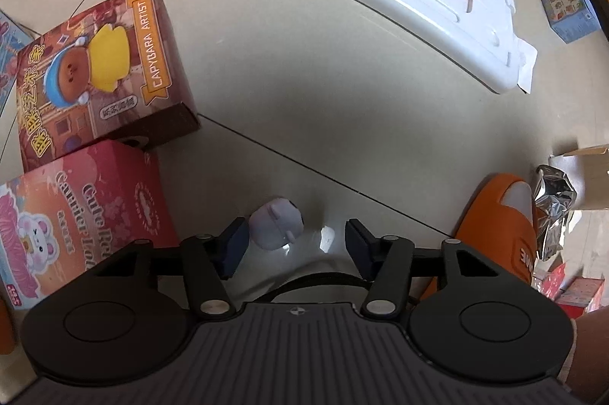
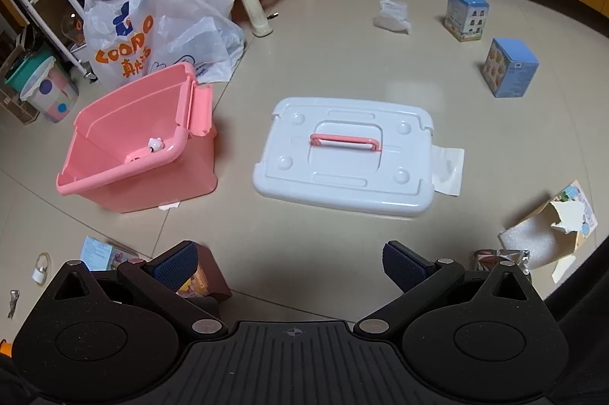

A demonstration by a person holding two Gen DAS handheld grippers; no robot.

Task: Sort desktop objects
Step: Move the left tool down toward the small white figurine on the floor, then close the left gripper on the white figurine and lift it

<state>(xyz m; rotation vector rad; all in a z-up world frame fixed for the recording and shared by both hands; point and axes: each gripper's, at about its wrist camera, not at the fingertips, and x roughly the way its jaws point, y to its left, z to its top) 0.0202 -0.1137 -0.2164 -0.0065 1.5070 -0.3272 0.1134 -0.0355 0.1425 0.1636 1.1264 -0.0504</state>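
Only my left cam shows the pale purple figurine, near my left gripper; both fingers released, right gripper too.

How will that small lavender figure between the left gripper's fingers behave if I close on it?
The lavender figure looks rounded and smooth, so it may squirm or slip sideways as the left gripper closes. It lies against the left finger, well off centre, so it will probably get pushed across the floor first. It seems small and light, likely rigid.
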